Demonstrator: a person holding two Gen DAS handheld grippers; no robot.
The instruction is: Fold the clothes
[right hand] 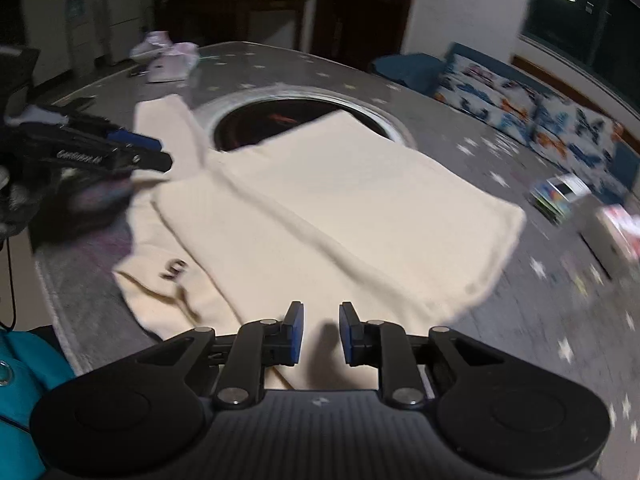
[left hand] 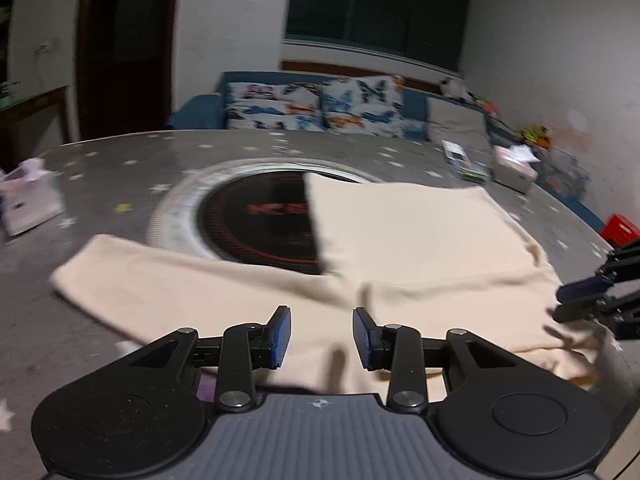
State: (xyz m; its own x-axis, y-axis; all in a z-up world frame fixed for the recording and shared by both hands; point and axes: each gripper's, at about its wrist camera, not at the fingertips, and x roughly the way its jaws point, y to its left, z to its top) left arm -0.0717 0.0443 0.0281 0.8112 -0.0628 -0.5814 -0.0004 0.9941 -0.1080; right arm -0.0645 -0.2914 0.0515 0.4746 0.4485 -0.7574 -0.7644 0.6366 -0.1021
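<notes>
A cream sweater (left hand: 420, 248) lies on the grey star-print table, its body partly over the dark round inset. One sleeve (left hand: 168, 280) stretches to the left. It also shows in the right wrist view (right hand: 328, 216), with a small dark mark near its collar edge. My left gripper (left hand: 320, 336) is open and empty above the near edge of the cloth. My right gripper (right hand: 320, 332) is open and empty above the cloth's near corner. The right gripper shows at the far right of the left wrist view (left hand: 592, 300); the left one at the far left of the right wrist view (right hand: 132, 148).
A round dark inset (left hand: 260, 224) with a pale rim sits mid-table. Tissue boxes (left hand: 28, 200) (left hand: 516, 168) stand at the left and far right. A blue sofa with patterned cushions (left hand: 316, 108) is behind the table. A teal object (right hand: 20, 384) is at the near left edge.
</notes>
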